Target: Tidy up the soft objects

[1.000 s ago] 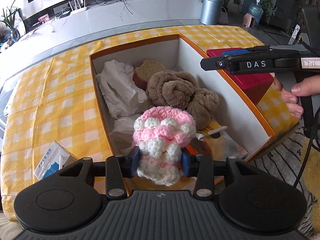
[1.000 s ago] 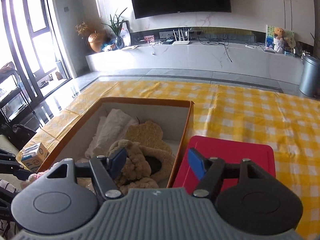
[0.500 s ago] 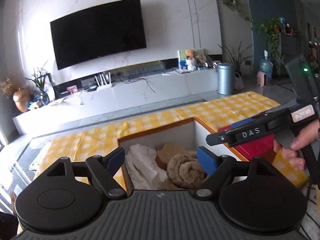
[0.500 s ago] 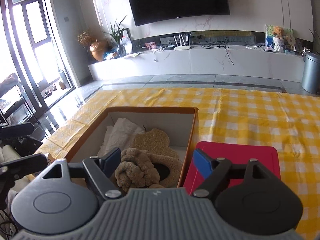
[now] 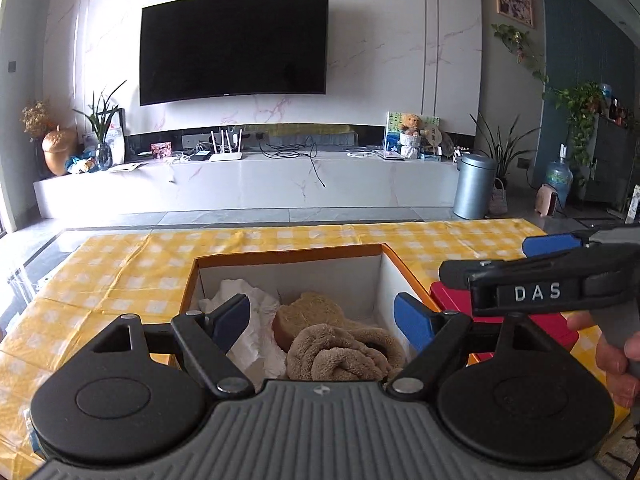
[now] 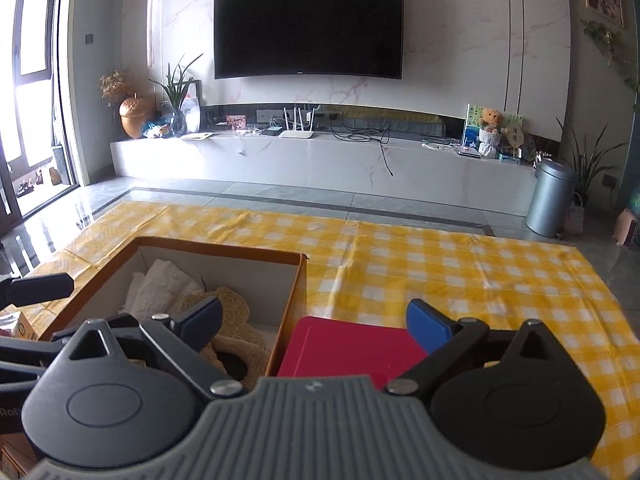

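Since a second ago: the pink-and-white crocheted piece has left the left gripper [image 5: 322, 322], which has lifted from a downward tilt to a level aim across the room; the piece shows in neither present view.

Left gripper: blue pads spread wide, nothing between them, hovering above the near end of the orange-rimmed box [image 5: 288, 254].

Right gripper [image 6: 314, 322]: fingers wide apart, nothing held, poised over the box's right wall and the red lid [image 6: 348, 346]. From the left wrist view it enters at the right, its body lettered "DAS", the person's right hand [image 5: 618, 360] on the handle.

Box contents, left wrist view: crumpled white paper [image 5: 256, 320] at the left; a tan heart-shaped sponge [image 5: 308, 314] toward the middle; a brown knotted towel [image 5: 340, 354] nearest the camera, touching the sponge.

Red lid: flat on the cloth, just beside the box's right wall.

Yellow-and-white checked tablecloth [image 6: 460, 272]: under box and lid.

Small carton [image 6: 20, 326]: on the cloth, left of the box, largely hidden by the gripper body.

Background: wall-mounted television [image 5: 234, 46], low white console, grey bin [image 6: 550, 196].
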The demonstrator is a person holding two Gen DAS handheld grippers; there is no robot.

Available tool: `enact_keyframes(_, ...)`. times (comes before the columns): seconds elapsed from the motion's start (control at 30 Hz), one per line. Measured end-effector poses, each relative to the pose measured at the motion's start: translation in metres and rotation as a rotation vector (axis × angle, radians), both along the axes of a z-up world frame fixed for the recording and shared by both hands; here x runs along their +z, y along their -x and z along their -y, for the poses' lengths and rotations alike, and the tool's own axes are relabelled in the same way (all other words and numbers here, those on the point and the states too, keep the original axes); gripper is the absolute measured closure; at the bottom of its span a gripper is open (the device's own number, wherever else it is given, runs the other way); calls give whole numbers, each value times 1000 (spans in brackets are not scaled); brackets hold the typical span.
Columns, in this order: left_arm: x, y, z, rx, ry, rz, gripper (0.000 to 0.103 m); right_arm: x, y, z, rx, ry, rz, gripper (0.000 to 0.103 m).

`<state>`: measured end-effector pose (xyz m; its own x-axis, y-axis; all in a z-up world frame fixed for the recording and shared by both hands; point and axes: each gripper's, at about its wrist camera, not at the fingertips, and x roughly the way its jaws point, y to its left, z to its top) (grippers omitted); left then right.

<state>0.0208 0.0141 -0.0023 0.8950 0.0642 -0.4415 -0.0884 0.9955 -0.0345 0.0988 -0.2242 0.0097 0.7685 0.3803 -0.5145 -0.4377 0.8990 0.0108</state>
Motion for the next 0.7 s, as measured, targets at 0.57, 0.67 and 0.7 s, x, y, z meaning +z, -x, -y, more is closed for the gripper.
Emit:
enact_keyframes(0.57,-8,1,-21,106,61,-46,7,-12,10,-19,-9,53,58,6)
enact_keyframes(0.67,-6,3,-23,115,66,-41,7,-13,11,-22,-3,62,52,6)
enact_keyframes(0.7,-6,3,-23,117,68,-40,7,-13,11,-23,1,65,53,6)
